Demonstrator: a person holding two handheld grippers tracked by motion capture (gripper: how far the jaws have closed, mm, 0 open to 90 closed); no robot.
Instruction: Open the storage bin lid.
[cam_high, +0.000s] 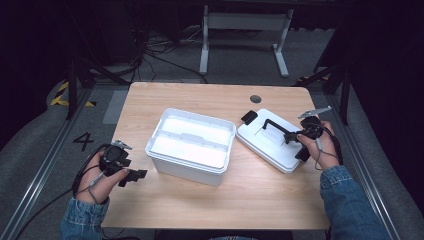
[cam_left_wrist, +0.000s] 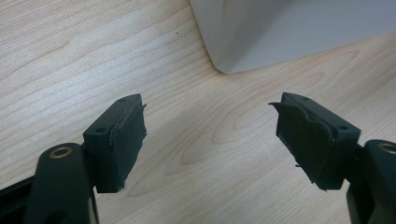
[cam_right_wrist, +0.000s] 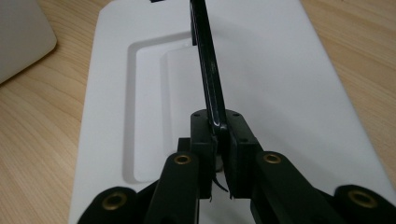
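Observation:
A white open box (cam_high: 191, 144) stands in the middle of the wooden table (cam_high: 200, 200). Its white lid (cam_high: 272, 140) lies flat to the right of it, with a black handle (cam_high: 276, 126) raised upright. My right gripper (cam_high: 290, 136) is shut on that black handle (cam_right_wrist: 209, 79), the jaws pinching the bar near its end above the lid (cam_right_wrist: 280, 93). My left gripper (cam_high: 132, 177) rests at the table's front left, open, with nothing between its fingers (cam_left_wrist: 119, 140). A corner of the box (cam_left_wrist: 280, 32) lies just ahead of it.
A black latch (cam_high: 248, 117) sits at the lid's far corner. A round cable hole (cam_high: 255, 98) is in the table's far side. Beyond the table stand a white frame (cam_high: 245, 30) and cables on the floor.

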